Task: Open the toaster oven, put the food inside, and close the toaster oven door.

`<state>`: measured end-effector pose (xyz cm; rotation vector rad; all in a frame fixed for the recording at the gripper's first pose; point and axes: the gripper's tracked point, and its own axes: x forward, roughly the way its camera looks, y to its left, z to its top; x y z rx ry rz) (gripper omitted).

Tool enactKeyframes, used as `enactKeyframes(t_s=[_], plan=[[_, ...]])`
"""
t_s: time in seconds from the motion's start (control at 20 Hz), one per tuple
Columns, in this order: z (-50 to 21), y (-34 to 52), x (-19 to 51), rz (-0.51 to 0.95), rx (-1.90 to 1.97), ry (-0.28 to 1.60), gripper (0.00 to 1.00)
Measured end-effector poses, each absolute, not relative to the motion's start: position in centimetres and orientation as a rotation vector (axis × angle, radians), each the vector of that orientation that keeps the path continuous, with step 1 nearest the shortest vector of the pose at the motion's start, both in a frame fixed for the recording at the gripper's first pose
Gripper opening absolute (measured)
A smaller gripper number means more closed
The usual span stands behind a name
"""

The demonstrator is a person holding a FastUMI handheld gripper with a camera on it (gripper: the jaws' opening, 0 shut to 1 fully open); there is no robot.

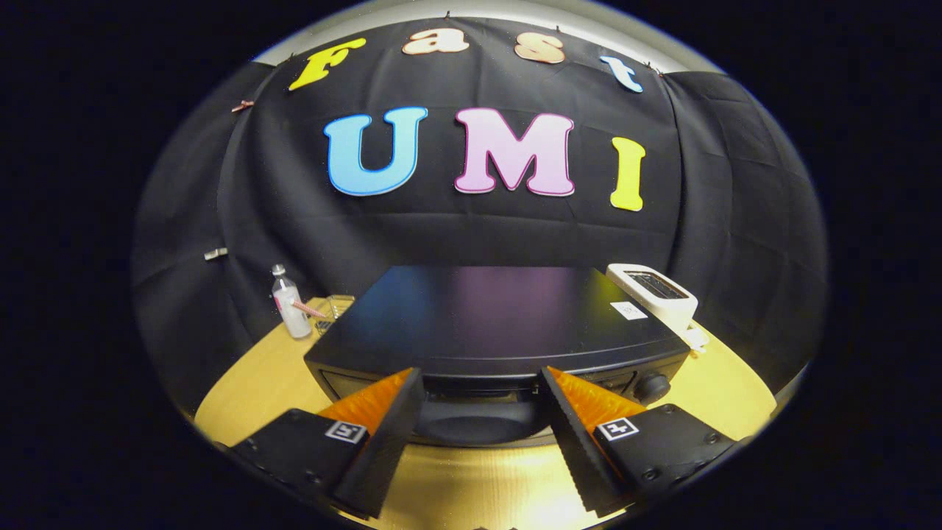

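One toaster oven (493, 316) is sitting in the middle of the surface (265, 383), a broad black box with a flat, glossy top that is catching soft blue and purple reflections. Its front is facing the claw (482, 383), and a round dark knob (653, 387) is showing at the front's right end. Whether the door is open or closed I cannot tell from this high angle; only a dark rounded shape is showing low at the front between the fingers.

Behind the oven's right rear corner a white pop-up toaster (655, 294) is standing, boxy with rounded edges and a dark slot on top. A small white label (628, 310) is lying on the oven's top near that corner. Off the oven's left rear corner a clear plastic bottle (289, 309) is standing upright, and just beside it a clear glass (340, 305) is resting.

The surface is pale yellow wood with a fine grain, shining under the light close to the claw. Black cloth, creased in a grid of folds, is hanging as the booth wall behind everything.

The claw is hovering above the surface just in front of the oven, its two fingers spread wide apart and gripping nothing, their ridged inner faces angled toward the oven's front edge.
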<state>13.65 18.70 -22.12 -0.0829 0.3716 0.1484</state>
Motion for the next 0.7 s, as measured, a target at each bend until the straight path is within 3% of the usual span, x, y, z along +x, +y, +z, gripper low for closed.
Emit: enactKeyframes(t_s=[0.7], plan=[[-24.7, 17.4, 5.4, 0.174, -0.082, 0.401, 0.97]])
